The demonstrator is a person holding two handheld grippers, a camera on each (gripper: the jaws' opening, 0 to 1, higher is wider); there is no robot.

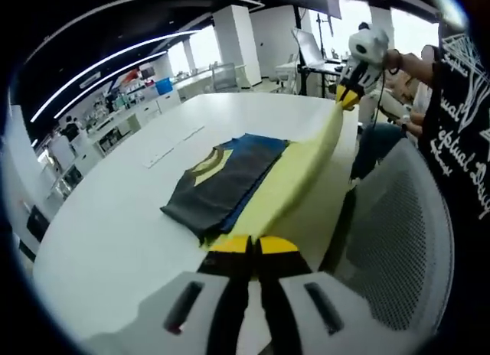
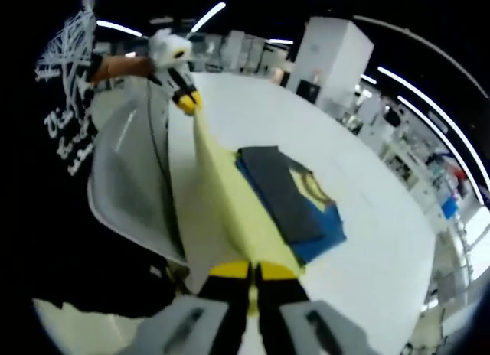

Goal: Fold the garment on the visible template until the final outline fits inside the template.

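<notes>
A folded garment [image 1: 226, 179], dark grey and blue with a yellowish neck ring, lies on the white table [image 1: 115, 217]. Beneath it is a pale yellow sheet [image 1: 295, 175] whose edge nearest the person is lifted and stretched taut. My left gripper [image 1: 253, 244] is shut on one end of that edge. The right gripper [image 1: 348, 95] pinches the other end, up in the air. In the right gripper view my right gripper [image 2: 253, 271] is shut on the yellow sheet [image 2: 233, 210], the garment [image 2: 291, 194] lies beside it, and the left gripper [image 2: 186, 101] holds the far corner.
A grey mesh office chair [image 1: 398, 232] [image 2: 126, 179] stands right against the table edge under the lifted sheet. The person in a black printed shirt [image 1: 459, 118] [image 2: 65, 79] is behind it. A faint rectangle outline [image 1: 172, 147] marks the table beyond the garment. Desks and pillars fill the room behind.
</notes>
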